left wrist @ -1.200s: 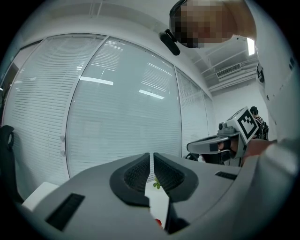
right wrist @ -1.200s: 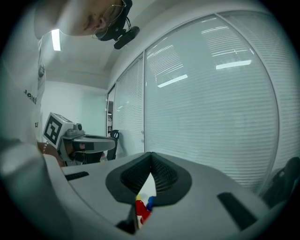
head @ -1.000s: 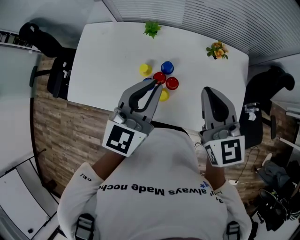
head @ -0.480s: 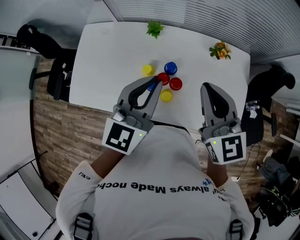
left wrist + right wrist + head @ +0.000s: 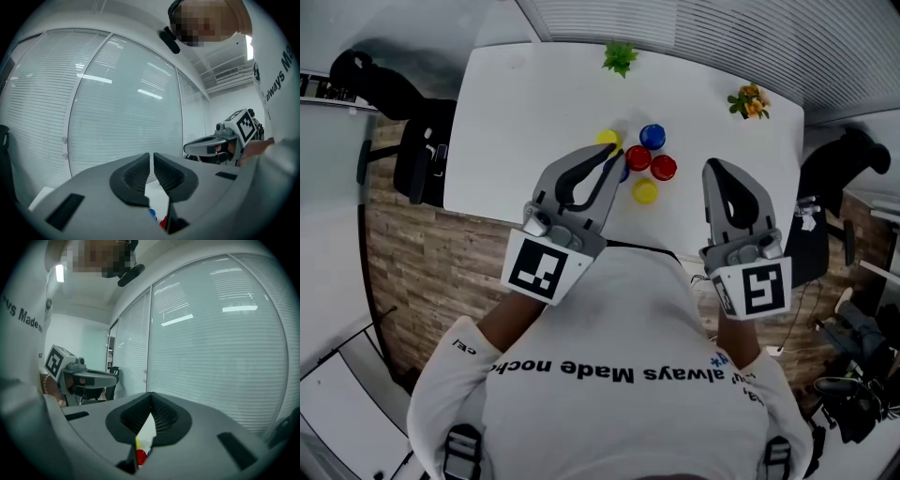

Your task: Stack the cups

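Note:
Several small cups stand bunched on the white table (image 5: 525, 122): a yellow cup (image 5: 607, 139), a blue cup (image 5: 652, 136), two red cups (image 5: 638, 157) (image 5: 664, 168) and another yellow cup (image 5: 645, 191). A further blue cup (image 5: 622, 172) peeks out beside my left gripper (image 5: 609, 156). That gripper is held up in front of the person's chest, shut and empty, and covers part of the cluster. My right gripper (image 5: 716, 169) hangs right of the cups, also shut and empty. Slivers of a red cup (image 5: 163, 223) (image 5: 140, 457) show beneath the closed jaws in both gripper views.
A small green plant (image 5: 620, 58) and a pot of orange flowers (image 5: 749, 99) sit along the table's far edge. Black office chairs stand at the table's left (image 5: 412, 150) and right (image 5: 844, 159). Window blinds fill both gripper views.
The head view has drifted, so the table and cups sit a little higher and further right in frame. Both grippers stay shut and raised, much as before.

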`<state>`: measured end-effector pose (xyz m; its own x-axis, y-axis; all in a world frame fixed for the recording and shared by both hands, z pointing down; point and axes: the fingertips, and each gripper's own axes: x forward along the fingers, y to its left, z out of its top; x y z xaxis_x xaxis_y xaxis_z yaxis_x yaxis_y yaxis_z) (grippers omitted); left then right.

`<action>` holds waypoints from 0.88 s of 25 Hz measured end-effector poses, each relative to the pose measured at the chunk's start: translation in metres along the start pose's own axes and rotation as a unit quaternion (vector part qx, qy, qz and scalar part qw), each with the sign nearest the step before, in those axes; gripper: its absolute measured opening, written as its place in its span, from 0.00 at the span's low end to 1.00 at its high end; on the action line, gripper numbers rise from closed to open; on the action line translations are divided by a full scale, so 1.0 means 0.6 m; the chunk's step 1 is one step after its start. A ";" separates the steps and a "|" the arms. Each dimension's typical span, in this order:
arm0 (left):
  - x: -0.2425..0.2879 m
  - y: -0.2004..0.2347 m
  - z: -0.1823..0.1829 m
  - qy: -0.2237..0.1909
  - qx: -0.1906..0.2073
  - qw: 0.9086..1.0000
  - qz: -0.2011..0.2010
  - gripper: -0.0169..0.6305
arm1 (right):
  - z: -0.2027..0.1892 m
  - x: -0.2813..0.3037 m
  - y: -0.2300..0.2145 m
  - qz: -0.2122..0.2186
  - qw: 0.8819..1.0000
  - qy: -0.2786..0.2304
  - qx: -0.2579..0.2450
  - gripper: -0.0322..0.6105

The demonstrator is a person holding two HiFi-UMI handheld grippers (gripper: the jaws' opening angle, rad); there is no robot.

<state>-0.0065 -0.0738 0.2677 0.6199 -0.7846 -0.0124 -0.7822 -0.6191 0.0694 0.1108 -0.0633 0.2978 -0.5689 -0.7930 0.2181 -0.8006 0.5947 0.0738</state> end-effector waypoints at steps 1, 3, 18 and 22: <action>-0.003 0.004 0.000 0.001 0.000 1.000 -0.001 0.08 | -0.010 0.004 0.002 -0.002 1.000 0.005 -0.004 0.06; -0.007 0.010 -0.001 0.002 0.001 1.000 -0.003 0.08 | -0.034 0.012 0.005 -0.005 1.000 0.015 -0.009 0.06; -0.038 0.035 0.002 -0.013 -0.009 1.000 0.009 0.08 | -0.291 0.057 0.090 0.047 0.993 0.106 0.002 0.30; -0.046 0.041 -0.001 -0.012 -0.009 1.000 0.015 0.08 | -0.361 0.066 0.103 0.062 0.989 0.138 0.003 0.34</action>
<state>-0.0428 -0.0670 0.2704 0.5942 -0.8036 -0.0334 -0.7991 -0.5946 0.0889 0.0794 -0.0291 0.5217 -0.5901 -0.6478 0.4818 -0.7301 0.6829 0.0239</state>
